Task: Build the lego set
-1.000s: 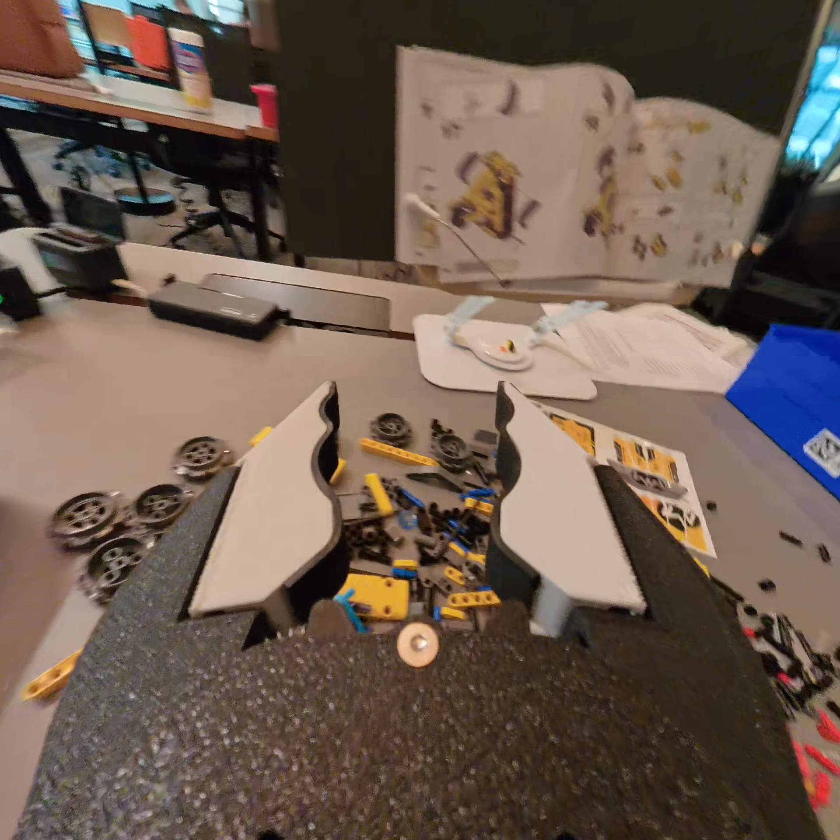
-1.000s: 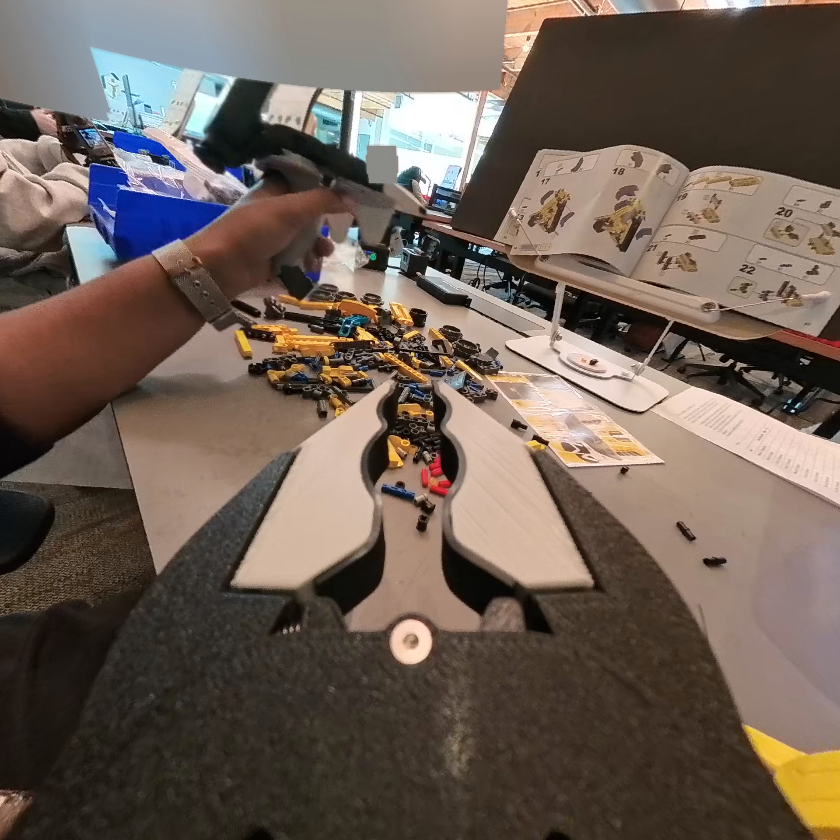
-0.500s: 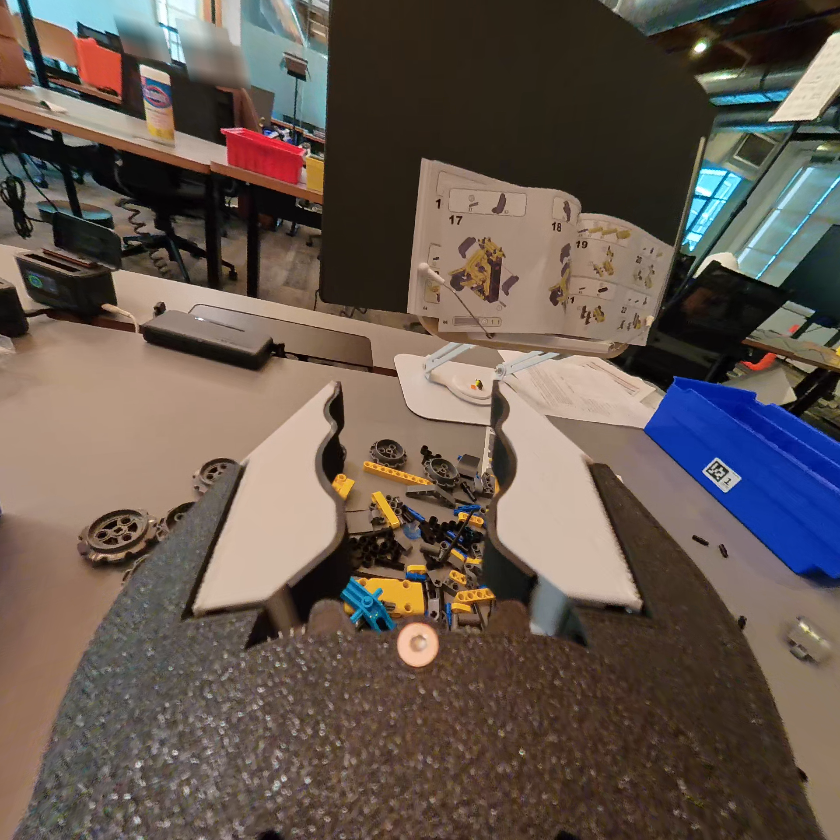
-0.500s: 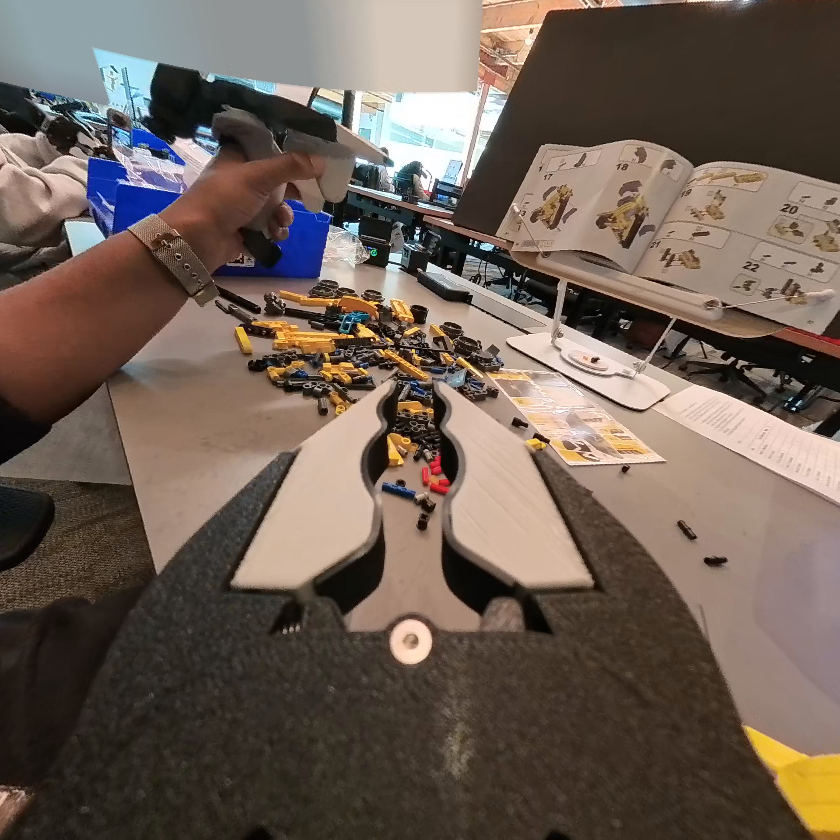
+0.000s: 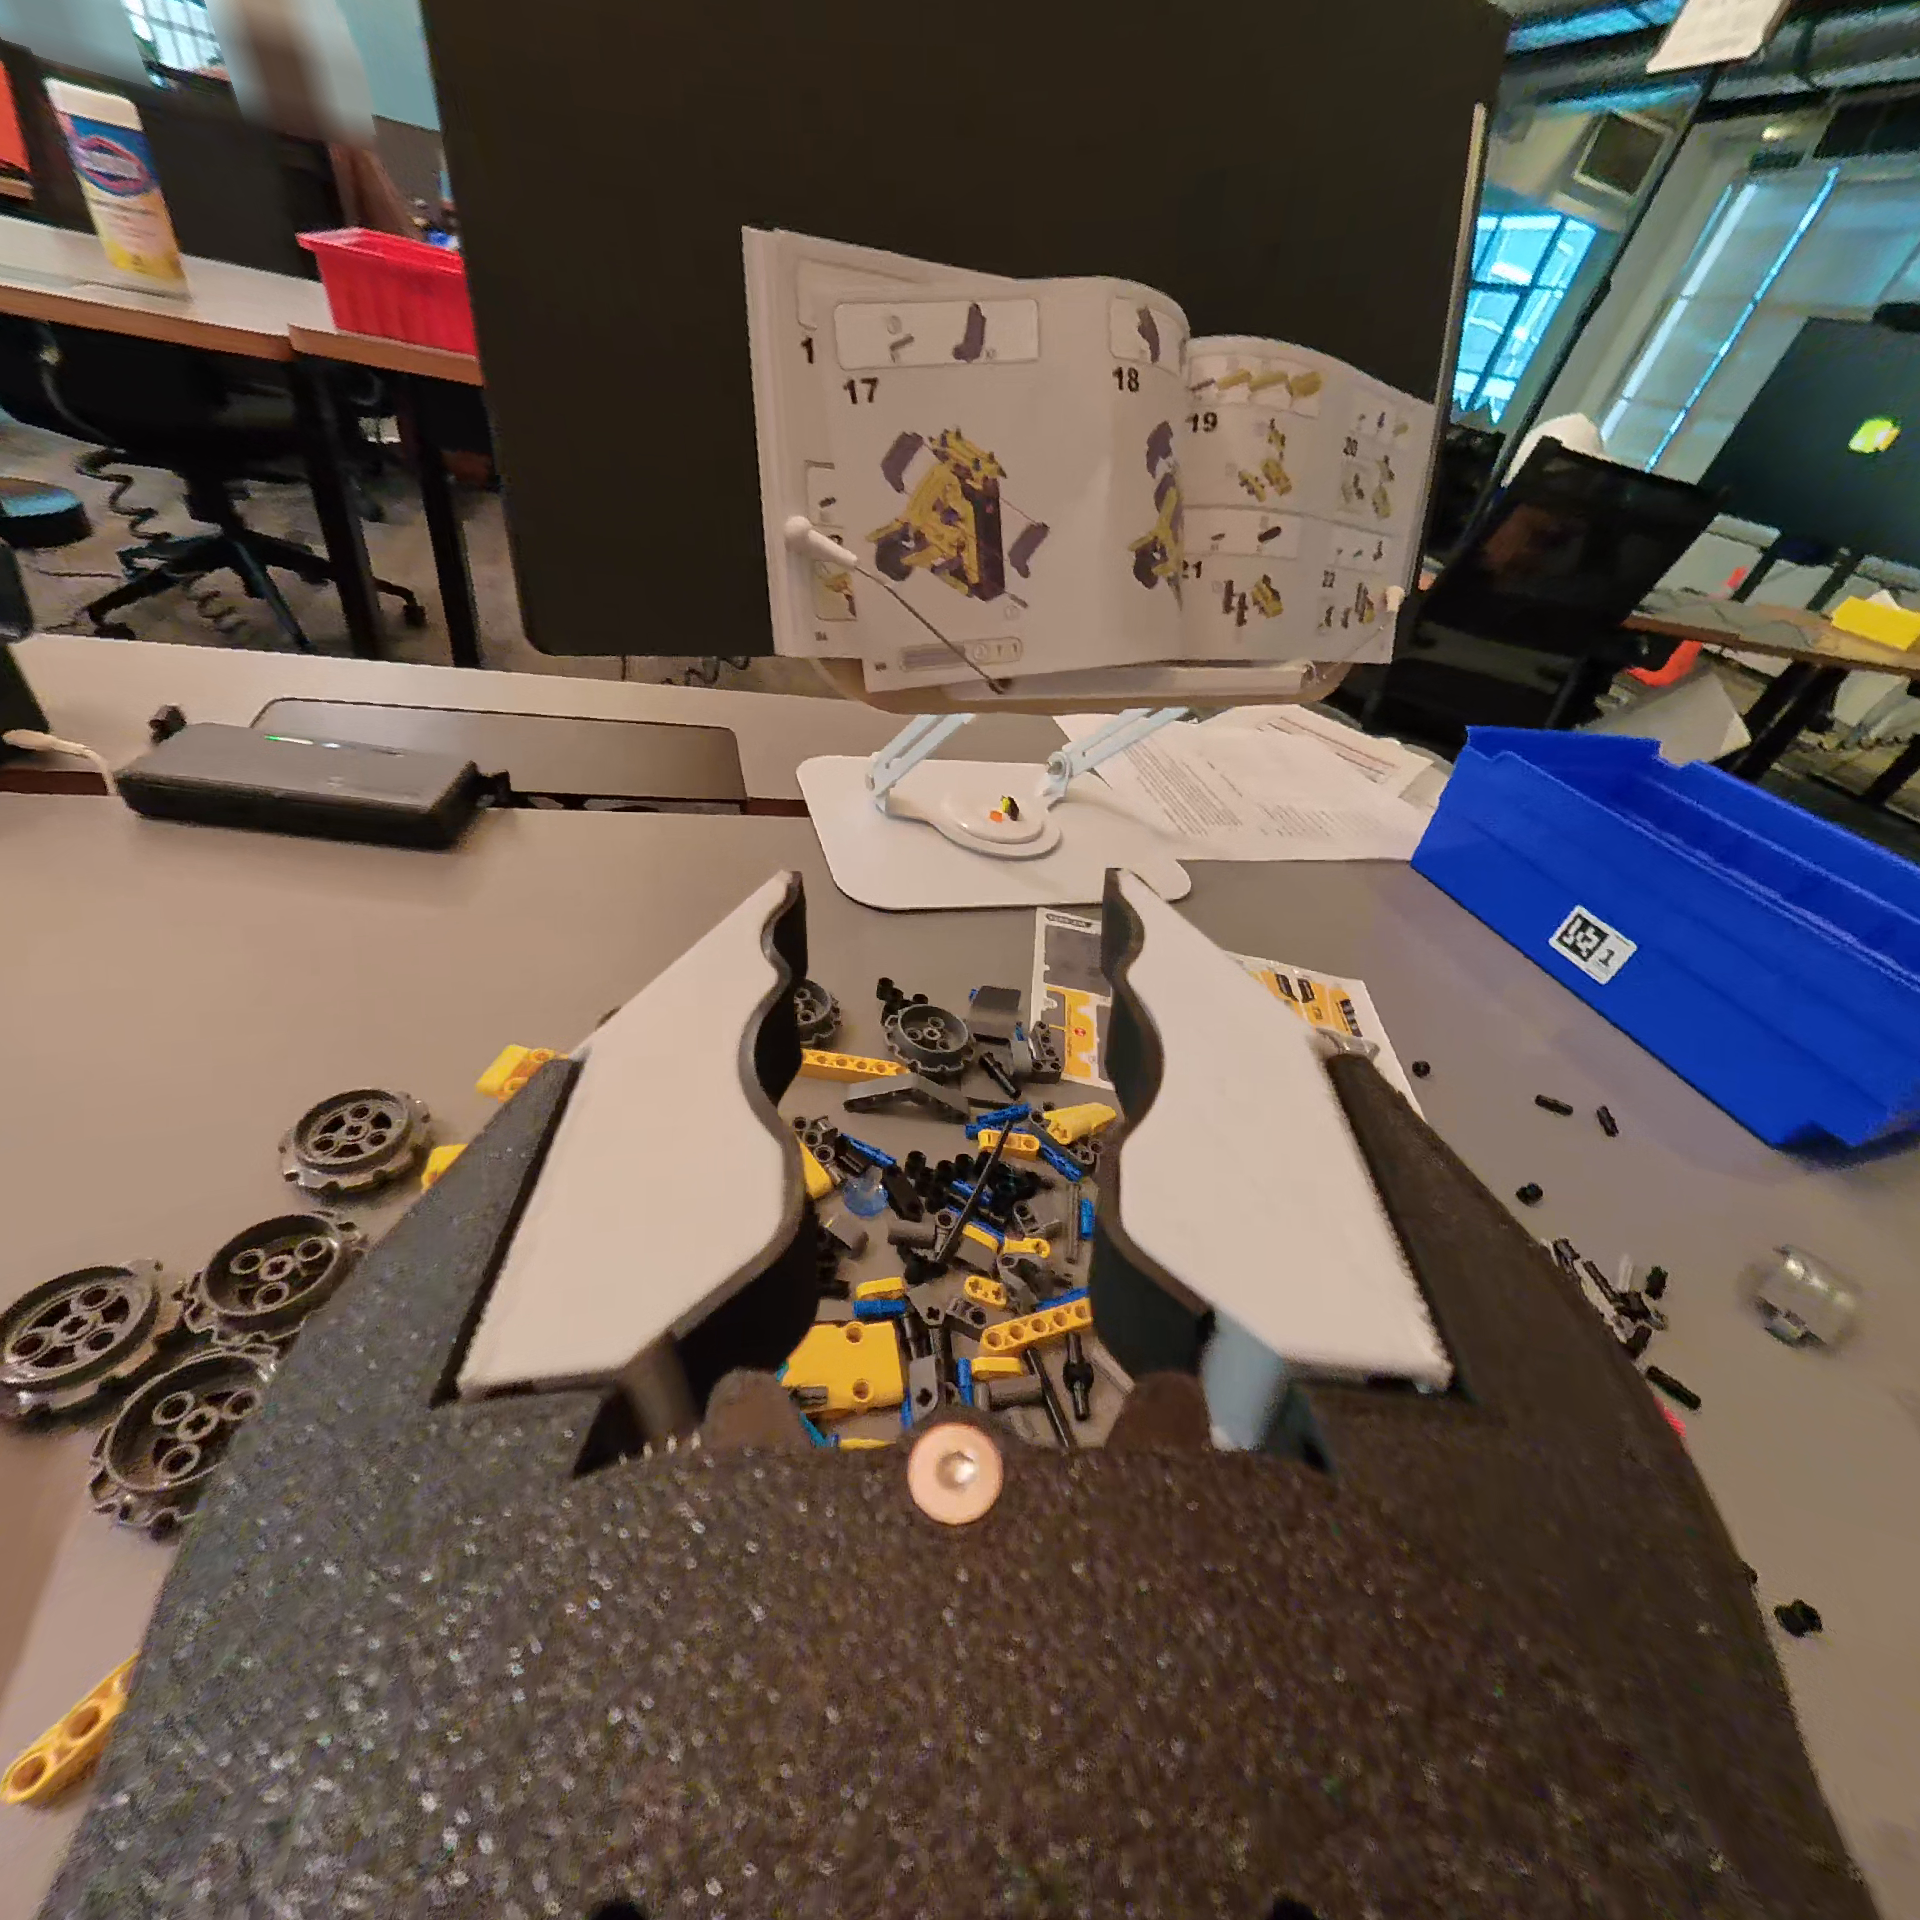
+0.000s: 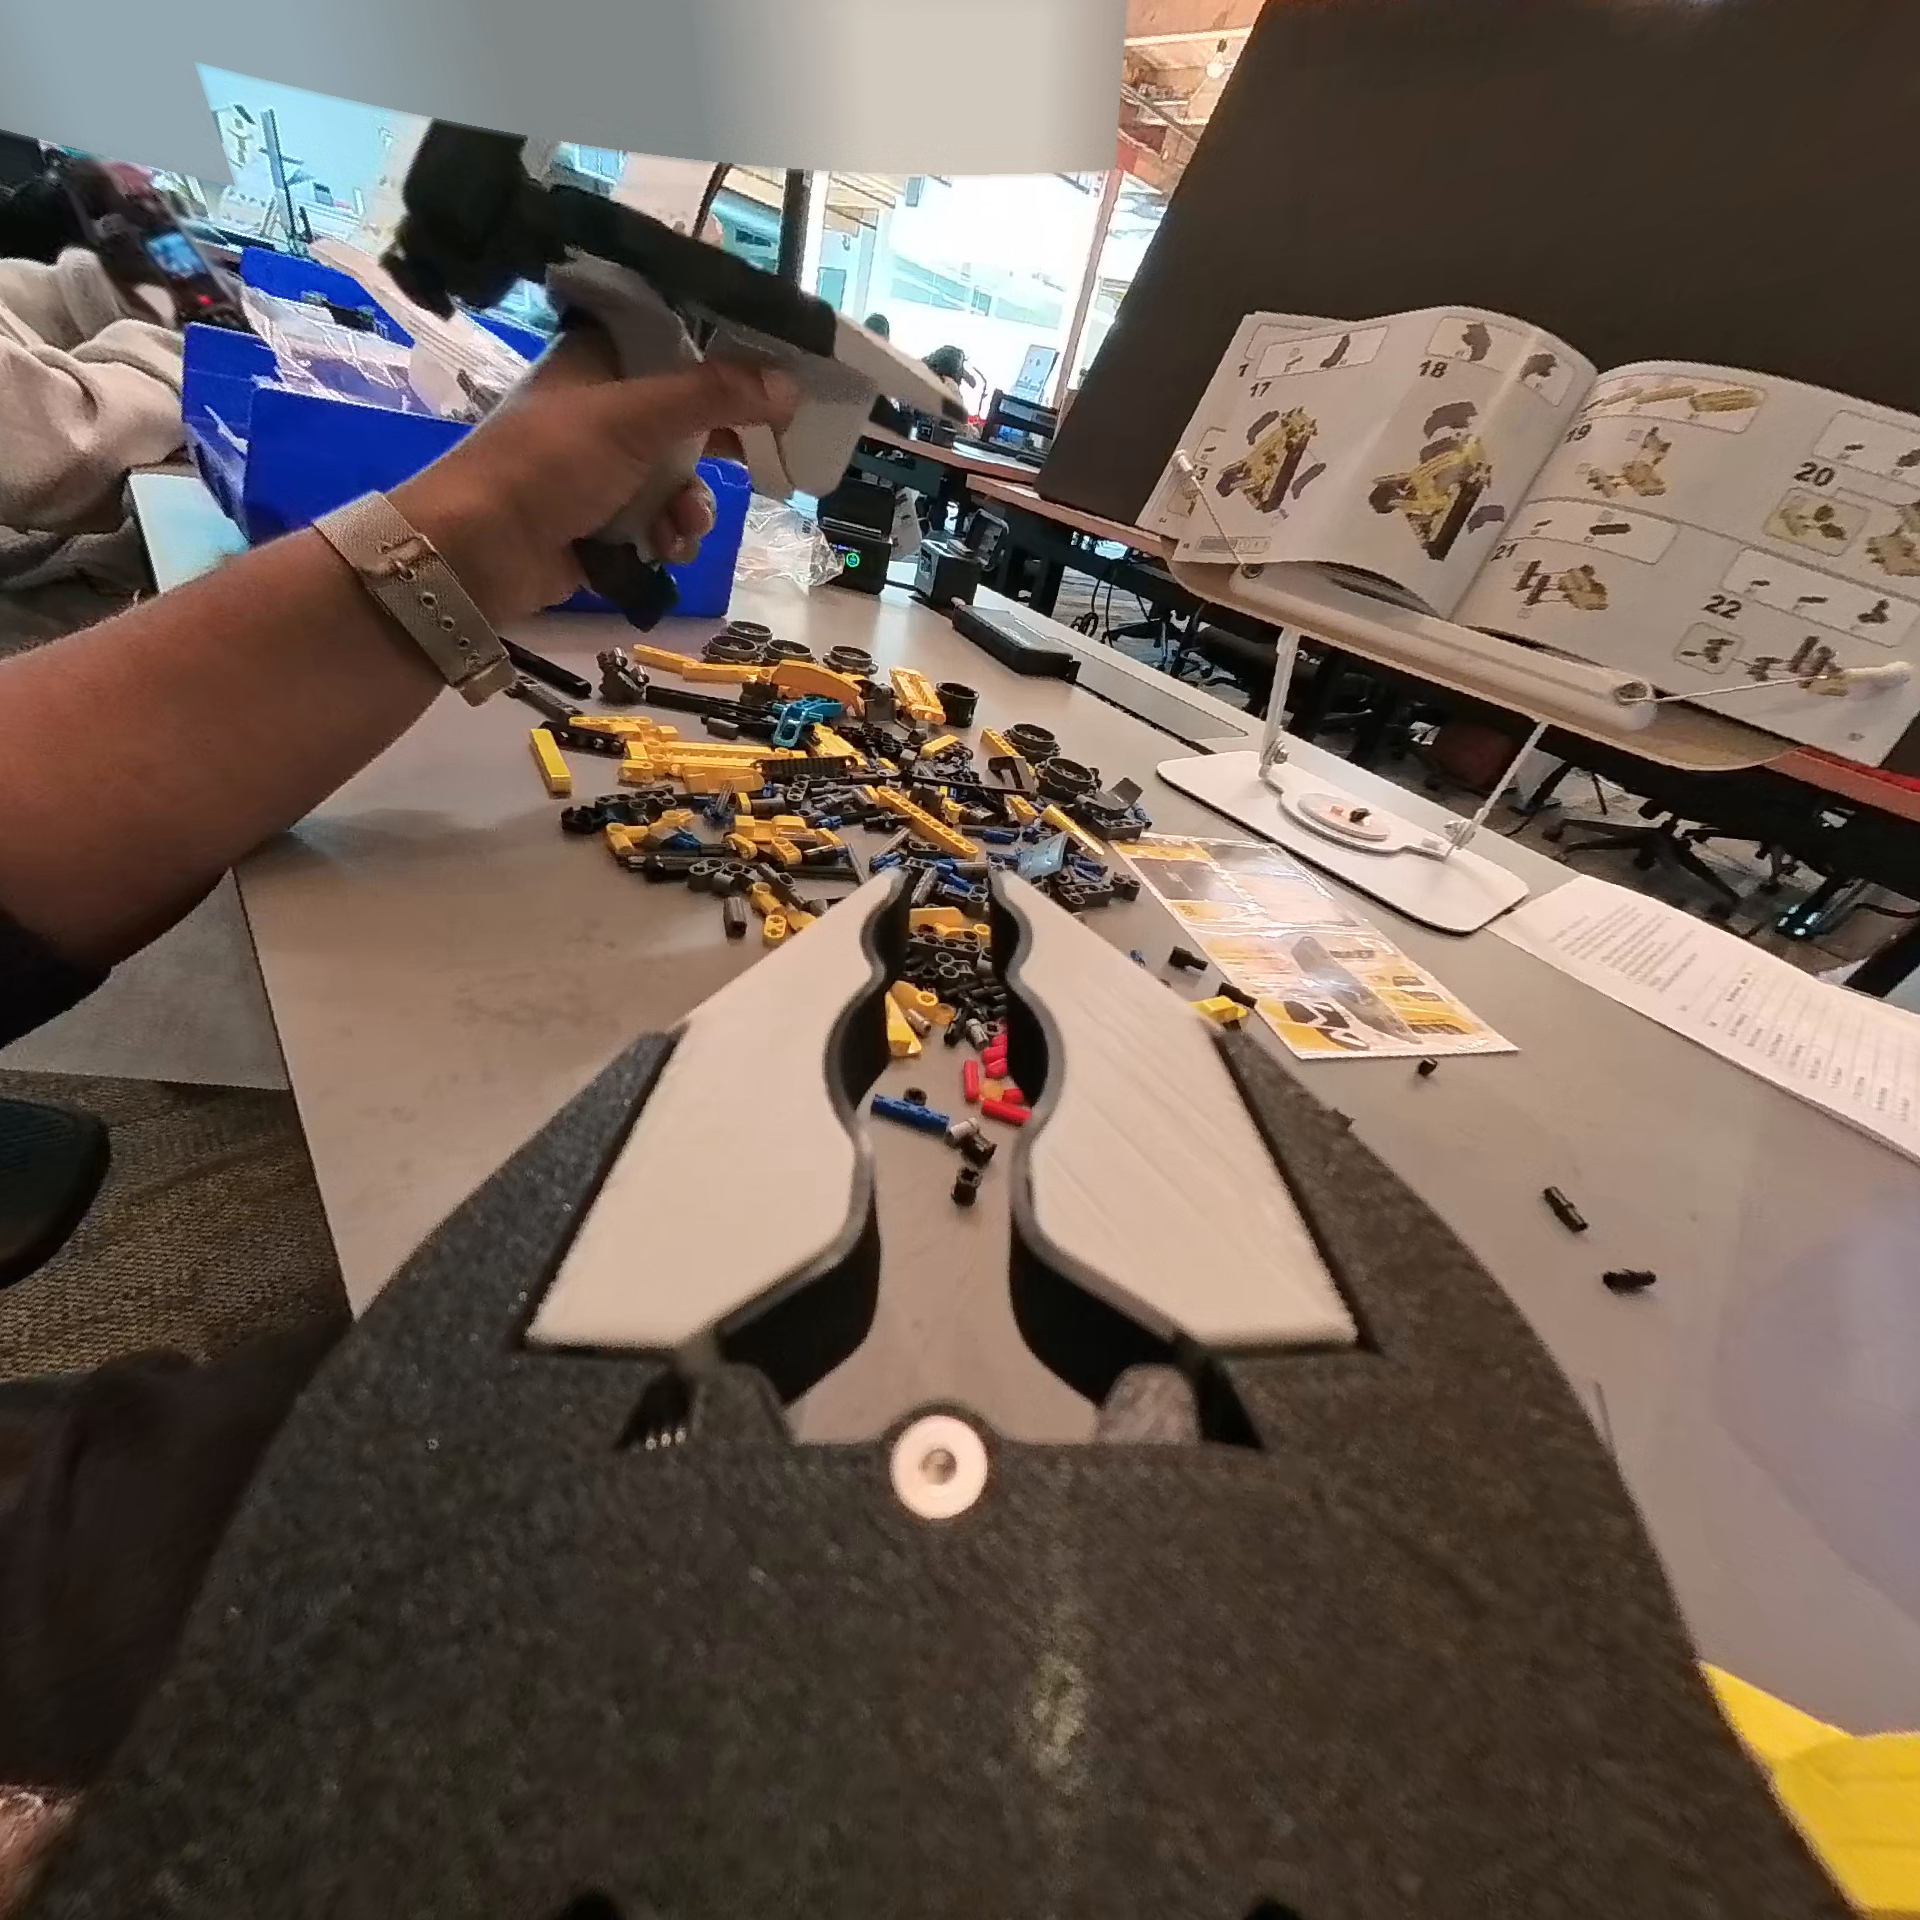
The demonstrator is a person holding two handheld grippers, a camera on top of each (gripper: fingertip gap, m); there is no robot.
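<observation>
Far left on the grey table (image 5: pixel 260 966): four dark toothed wheels (image 5: pixel 223 1340) lying flat in a loose cluster, a yellow beam (image 5: pixel 68 1735) near the edge below them, a black power brick (image 5: pixel 301 784) further back.

Left gripper (image 5: pixel 951 904) raised above the table, jaws spread wide, nothing between them — held aloft by a hand (image 6: pixel 613 468) with a metal-mesh watch strap (image 6: pixel 416 582) at the wrist. Beneath its fingers, a heap of small building pieces (image 5: pixel 945 1195): yellow beams, black and blue pins, grey connectors, dark hubs.

Straight ahead, an open instruction booklet (image 5: pixel 1081 468) propped on a white stand (image 5: pixel 997 831), a dark panel behind. In front of the stand, a yellow-printed sheet (image 5: pixel 1299 1003) flat on the table, partly hidden by the gripper's right finger.

Right gripper (image 6: pixel 945 883) low over the near edge of the same heap (image 6: pixel 810 790), tips nearly together with a narrow gap, gripping nothing; red, blue and black pins (image 6: pixel 971 1101) visible on the table between its fingers.

Further right: printed paper sheets (image 5: pixel 1268 779), a blue bin (image 5: pixel 1704 935), scattered black pins (image 5: pixel 1569 1112), a small clear piece (image 5: pixel 1803 1299).
</observation>
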